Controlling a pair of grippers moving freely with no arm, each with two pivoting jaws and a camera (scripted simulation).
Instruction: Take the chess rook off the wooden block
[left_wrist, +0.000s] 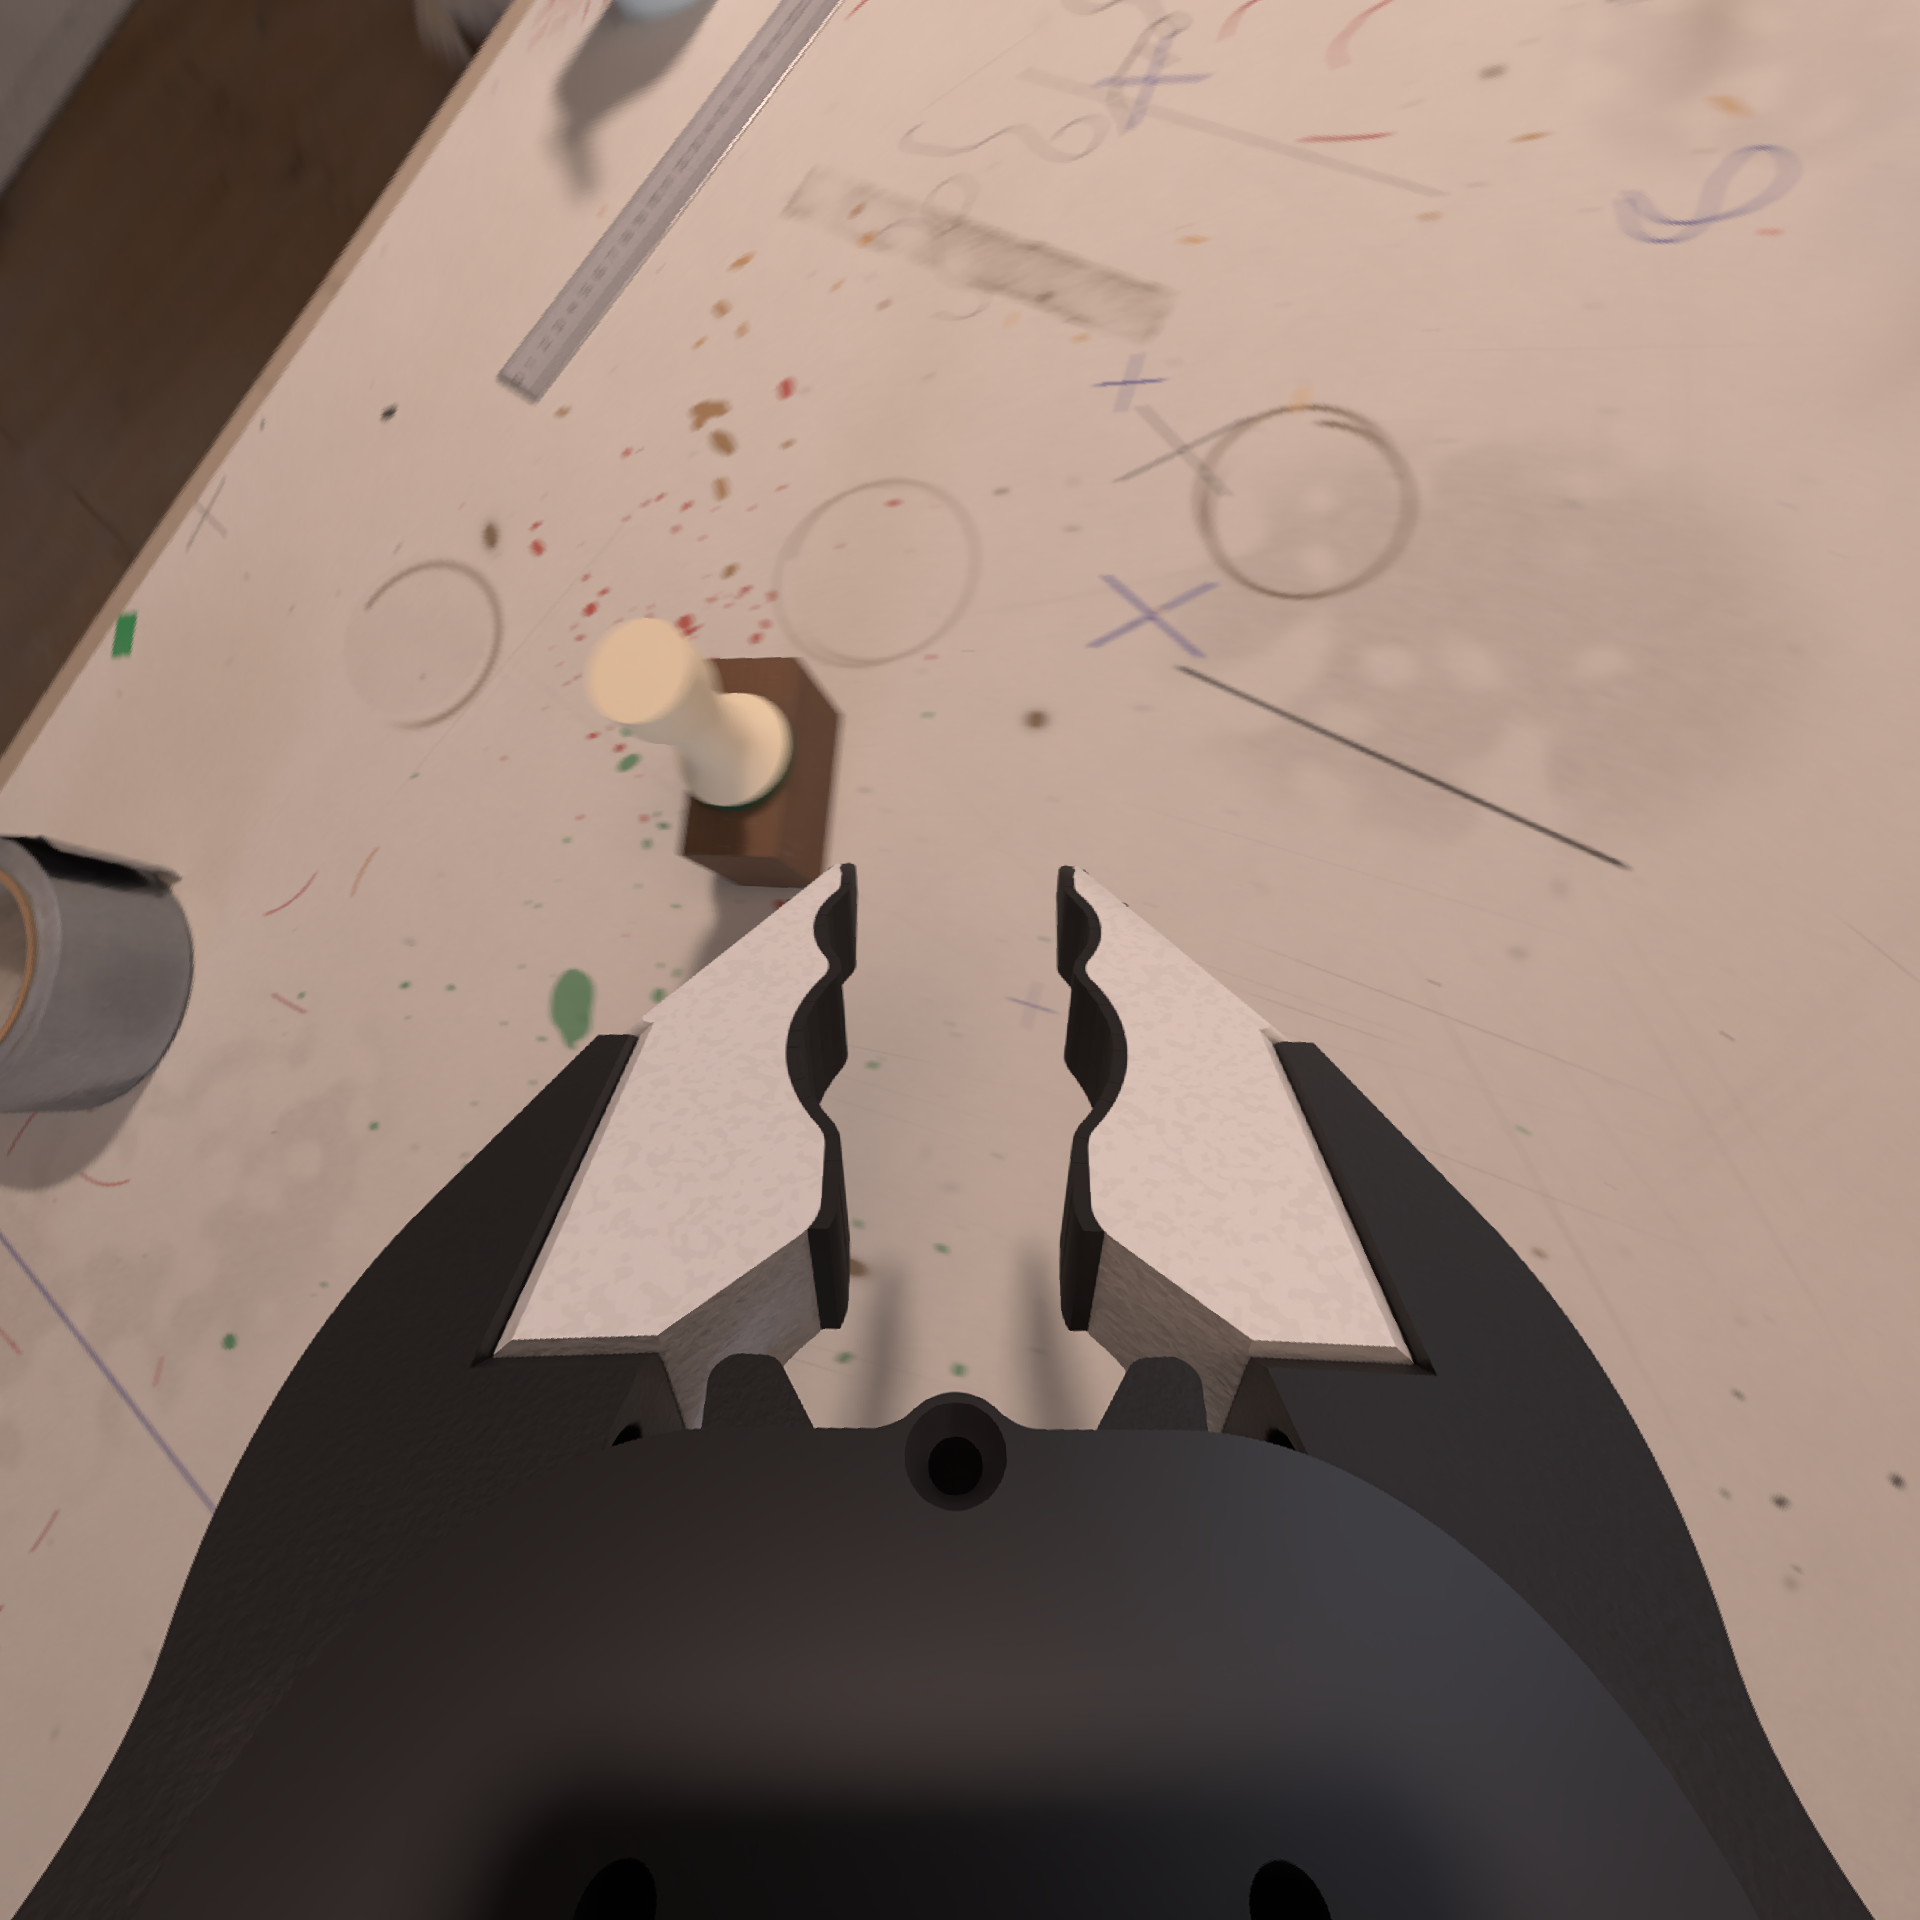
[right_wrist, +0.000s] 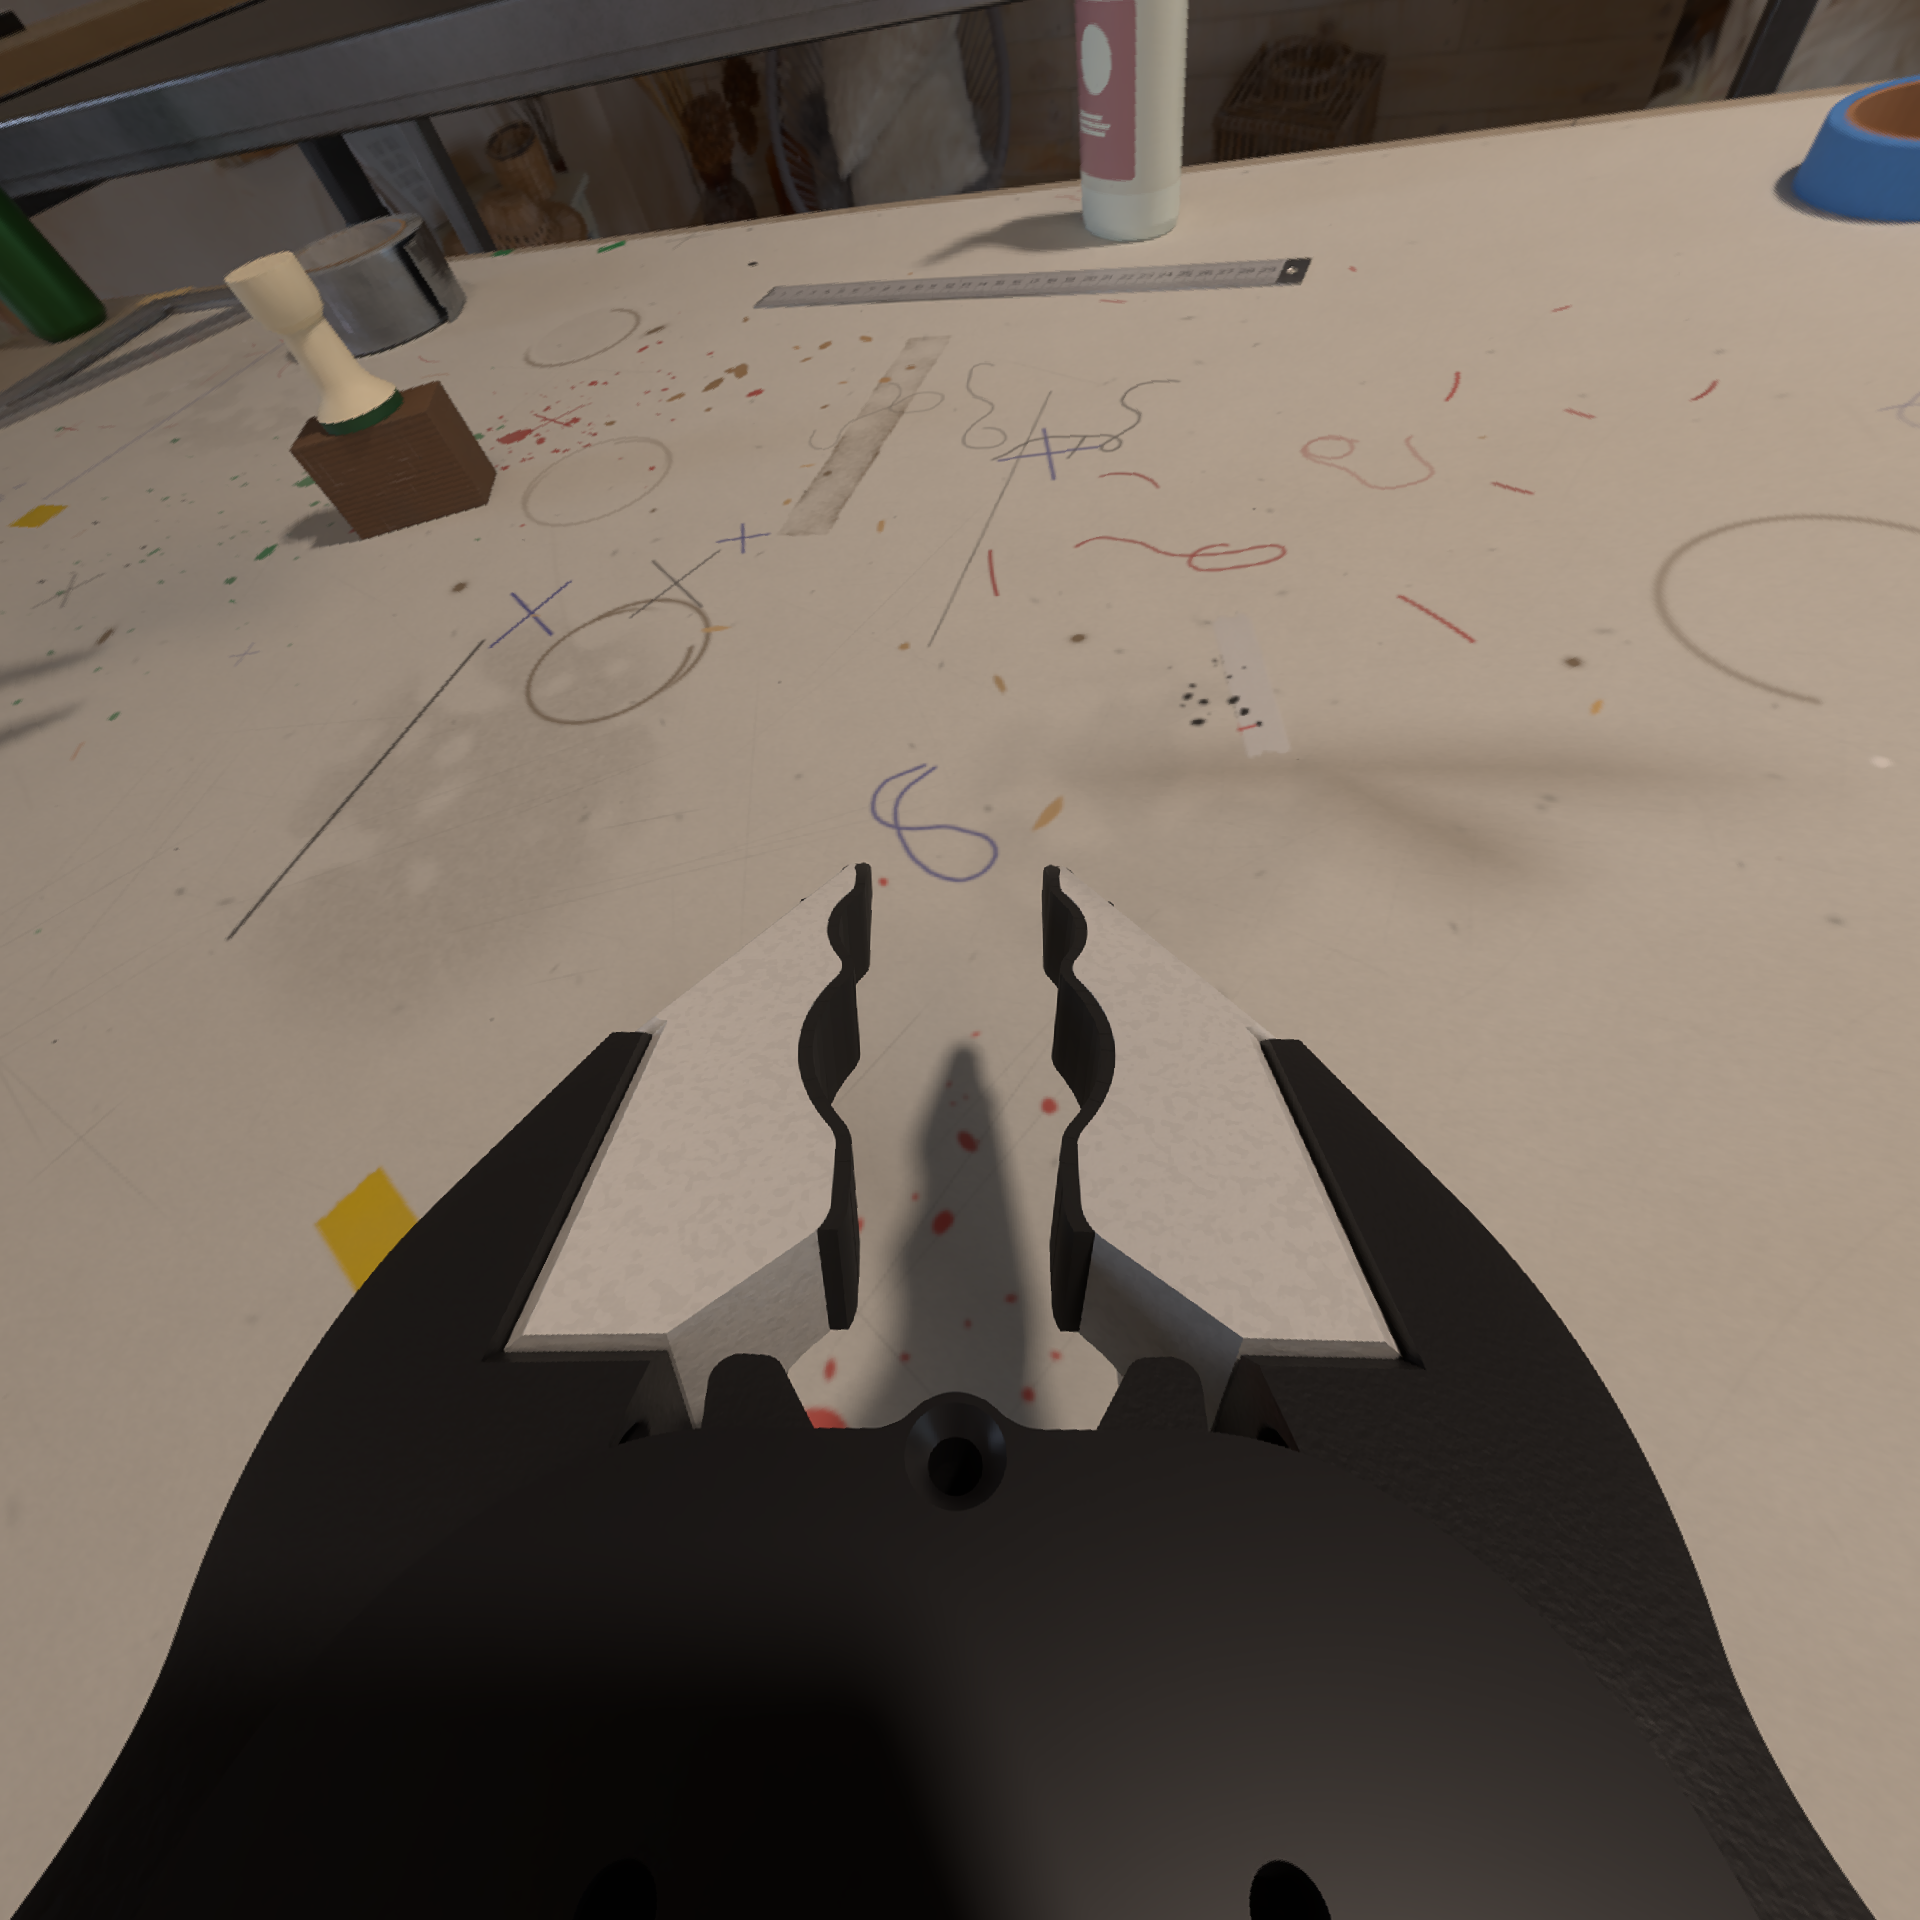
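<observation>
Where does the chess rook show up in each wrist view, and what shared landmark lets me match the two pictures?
Left wrist view: the chess rook stands on the wooden block, left of centre, just beyond the open jaws.
Right wrist view: the chess rook is far off at upper left, on the wooden block.
Shared landmark: the metal ruler lying on the table beyond the block.

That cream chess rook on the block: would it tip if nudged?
Probably. The chess rook stands tall on a narrow waist, its base near one edge of the wooden block, so a sideways push could topple it. It looks rigid and smooth, perhaps slippery.
</observation>
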